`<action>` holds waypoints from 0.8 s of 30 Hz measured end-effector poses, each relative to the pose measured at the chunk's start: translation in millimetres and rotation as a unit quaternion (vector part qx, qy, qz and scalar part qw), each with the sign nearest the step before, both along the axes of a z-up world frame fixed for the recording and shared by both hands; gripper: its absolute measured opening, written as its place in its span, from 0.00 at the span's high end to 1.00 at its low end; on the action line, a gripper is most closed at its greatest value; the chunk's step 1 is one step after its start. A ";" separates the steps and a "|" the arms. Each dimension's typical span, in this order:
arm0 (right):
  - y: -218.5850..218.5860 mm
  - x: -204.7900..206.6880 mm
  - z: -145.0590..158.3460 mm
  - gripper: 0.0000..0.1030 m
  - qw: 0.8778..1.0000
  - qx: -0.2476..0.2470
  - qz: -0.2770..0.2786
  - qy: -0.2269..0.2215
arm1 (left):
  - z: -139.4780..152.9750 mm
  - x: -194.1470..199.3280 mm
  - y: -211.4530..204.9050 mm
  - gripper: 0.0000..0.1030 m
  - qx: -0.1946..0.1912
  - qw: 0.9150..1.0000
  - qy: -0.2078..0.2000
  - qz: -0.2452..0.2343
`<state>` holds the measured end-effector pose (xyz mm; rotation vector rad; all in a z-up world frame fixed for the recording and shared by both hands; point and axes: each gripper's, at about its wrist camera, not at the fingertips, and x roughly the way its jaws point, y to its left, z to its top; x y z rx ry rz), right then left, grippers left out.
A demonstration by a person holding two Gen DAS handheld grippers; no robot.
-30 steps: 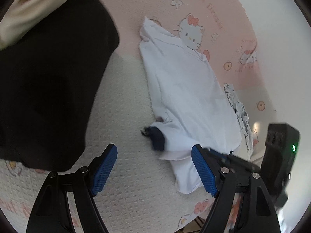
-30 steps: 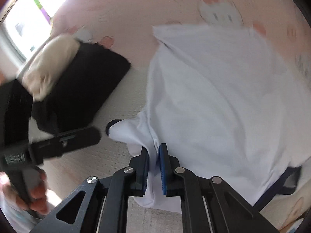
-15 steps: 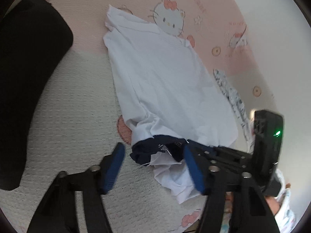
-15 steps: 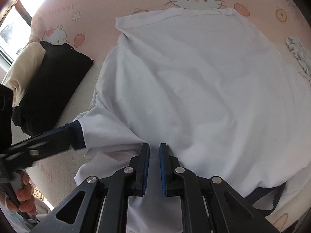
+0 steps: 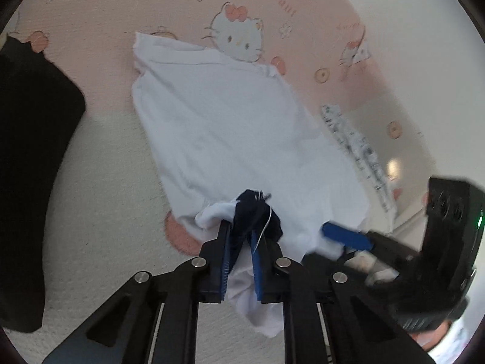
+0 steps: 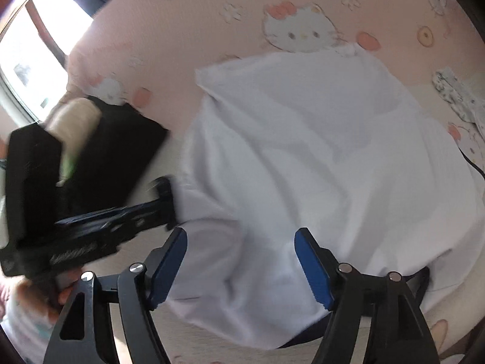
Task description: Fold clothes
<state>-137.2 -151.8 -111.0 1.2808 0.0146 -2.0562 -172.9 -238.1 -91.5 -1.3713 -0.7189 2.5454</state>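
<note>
Here the white shirt (image 5: 230, 133) lies spread on a pink cartoon-cat bedsheet (image 5: 121, 9) printed "Sweet Dream". The left gripper (image 5: 241, 239) is closing, pinching the shirt's navy cuff (image 5: 254, 212). The right gripper (image 6: 241, 268) is opening, its blue pads standing apart over the white cloth, gripping nothing
</note>
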 end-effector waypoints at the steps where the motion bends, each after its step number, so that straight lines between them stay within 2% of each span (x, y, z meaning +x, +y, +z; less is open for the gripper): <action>1: -2.9 2.8 1.6 0.28 1.000 0.001 0.010 0.005 | 2.5 -0.9 -2.3 0.89 0.003 1.000 0.004 0.002; 4: -15.6 7.1 -2.9 0.28 0.998 0.032 0.036 0.027 | 8.9 -8.2 -3.3 0.89 0.008 1.000 0.016 -0.003; 7: -25.6 0.6 -15.1 0.28 0.998 0.042 0.046 0.005 | 10.2 -15.9 -4.6 0.89 -0.007 1.000 0.013 -0.009; 10: -34.1 -9.3 -34.0 0.28 0.998 0.041 0.027 -0.028 | 6.9 -21.6 -4.5 0.90 -0.016 1.000 0.006 -0.015; 13: -39.2 -13.0 -39.1 0.31 0.998 0.044 0.022 -0.024 | 4.4 -21.0 -9.1 0.89 -0.014 1.000 0.000 -0.014; 14: -42.5 -12.8 -39.2 0.38 0.999 0.046 0.023 -0.017 | 4.8 -18.3 -11.6 0.89 -0.014 1.000 0.002 -0.007; 15: -45.7 -12.6 -39.2 0.61 0.998 0.048 0.024 -0.011 | 4.9 -15.8 -14.1 0.89 -0.014 1.000 0.003 -0.001; 16: -47.5 -12.9 -38.5 0.74 0.998 0.047 0.028 -0.008 | 3.9 -14.2 -17.2 0.89 -0.012 1.000 -0.008 0.006; 19: -46.4 -11.0 -32.5 0.90 0.999 0.026 0.020 -0.004 | -0.5 -10.2 -25.7 0.84 -0.001 0.999 -0.040 0.027; 20: -44.9 -10.9 -29.9 0.90 1.000 0.017 0.016 -0.005 | -2.5 -8.9 -27.7 0.79 0.005 0.998 -0.049 0.033; 22: -40.4 -13.9 -24.5 0.90 1.000 0.001 0.009 -0.015 | -2.6 -3.5 -25.6 0.62 0.002 0.999 -0.041 0.029; 23: -37.9 -17.5 -21.5 0.90 1.000 0.000 0.008 -0.011 | -3.8 -0.3 -23.3 0.45 -0.002 0.999 -0.041 0.026; 24: -35.6 -18.3 -18.0 0.90 1.000 0.005 0.004 -0.005 | -5.1 2.6 -21.1 0.38 -0.005 0.999 -0.041 0.024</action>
